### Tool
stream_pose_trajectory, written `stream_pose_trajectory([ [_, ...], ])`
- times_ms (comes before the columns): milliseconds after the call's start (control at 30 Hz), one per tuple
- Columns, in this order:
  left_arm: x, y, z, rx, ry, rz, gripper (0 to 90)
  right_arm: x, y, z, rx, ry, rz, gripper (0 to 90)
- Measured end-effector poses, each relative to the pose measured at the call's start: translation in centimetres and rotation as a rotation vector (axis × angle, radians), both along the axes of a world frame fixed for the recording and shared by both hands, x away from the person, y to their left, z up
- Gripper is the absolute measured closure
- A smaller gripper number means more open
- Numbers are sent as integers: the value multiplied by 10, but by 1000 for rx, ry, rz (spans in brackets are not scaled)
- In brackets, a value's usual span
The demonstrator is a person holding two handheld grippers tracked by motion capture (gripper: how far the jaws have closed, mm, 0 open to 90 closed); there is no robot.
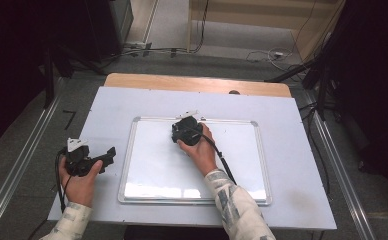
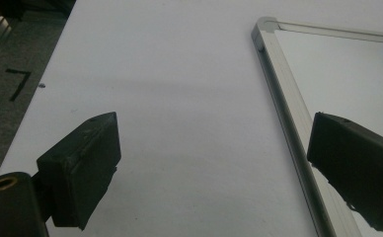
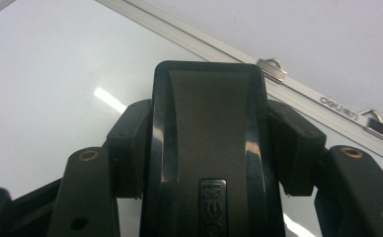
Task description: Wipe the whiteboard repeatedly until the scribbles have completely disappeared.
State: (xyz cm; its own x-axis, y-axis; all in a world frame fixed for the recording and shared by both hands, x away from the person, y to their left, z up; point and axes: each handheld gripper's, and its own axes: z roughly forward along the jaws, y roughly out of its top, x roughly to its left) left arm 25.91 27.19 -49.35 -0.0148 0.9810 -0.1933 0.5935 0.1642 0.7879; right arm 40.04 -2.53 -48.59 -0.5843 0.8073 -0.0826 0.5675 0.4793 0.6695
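Pale sheeting covers the table (image 1: 282, 165), with a metal-framed whiteboard (image 1: 157, 170) lying flat at its middle. At the left, the left gripper (image 1: 109, 155) sits beside the whiteboard's left edge, its jaws spread wide with nothing between them. Farther right, near the board's top rail, the right gripper (image 3: 210, 143) is clamped on a black whiteboard eraser (image 3: 209, 123) resting on the board's white surface.

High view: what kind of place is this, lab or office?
Probably a lab or recording workspace, not an office: a table fenced by metal rails, loose cables on grey carpet, dark equipment stands around it.
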Motion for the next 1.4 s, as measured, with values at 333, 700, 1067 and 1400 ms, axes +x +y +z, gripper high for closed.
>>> stream_pose_trajectory([
  [333,0,0,-1,2,3,-3,67,4,-32,0,9,1,-52,388],
  [700,0,-1,-1,3,5,0,67,8,-80,1,20,8,-127,388],
  [1067,1,-2,-2,5,11,-1,67,14,-133,2,30,14,-223,388],
  [1400,1,-2,-3,4,13,3,67,15,-169,2,31,14,-290,387],
])
